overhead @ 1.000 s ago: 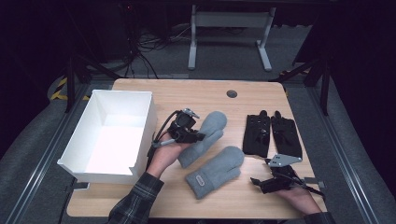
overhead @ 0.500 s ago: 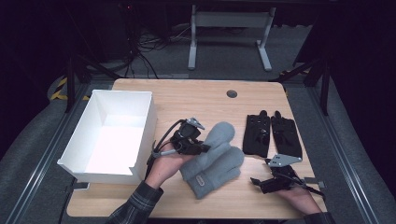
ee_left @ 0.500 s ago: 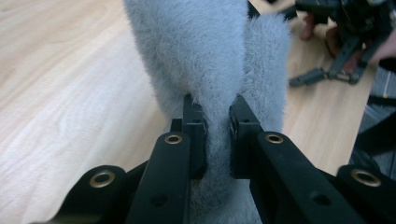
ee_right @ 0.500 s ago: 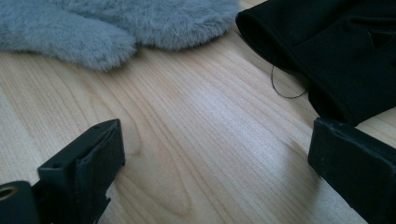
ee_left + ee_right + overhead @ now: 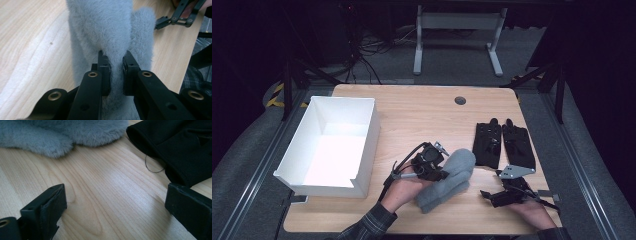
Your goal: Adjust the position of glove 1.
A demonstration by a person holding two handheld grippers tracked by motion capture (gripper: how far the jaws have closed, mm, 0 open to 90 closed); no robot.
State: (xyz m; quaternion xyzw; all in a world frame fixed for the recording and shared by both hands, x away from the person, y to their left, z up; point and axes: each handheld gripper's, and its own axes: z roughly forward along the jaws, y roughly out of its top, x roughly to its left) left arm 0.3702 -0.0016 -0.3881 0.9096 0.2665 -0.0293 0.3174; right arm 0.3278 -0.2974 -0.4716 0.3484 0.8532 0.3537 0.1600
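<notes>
My left gripper [image 5: 438,169] fingers pinch the grey mitten [image 5: 447,179], its long axis running near-left to far-right on the desk [image 5: 422,115]; my right gripper [image 5: 499,196] fingers stand wide.

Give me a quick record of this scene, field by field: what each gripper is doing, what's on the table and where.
left gripper: shut on the grey mitten, pinching a fold of its fur
right gripper: open, jaws wide apart, low over bare wood
grey mitten: stacked on a second grey one, front centre
black gloves: side by side, flat, right of the mittens
white box: left side, open top, nothing seen inside
table: light wood
</notes>
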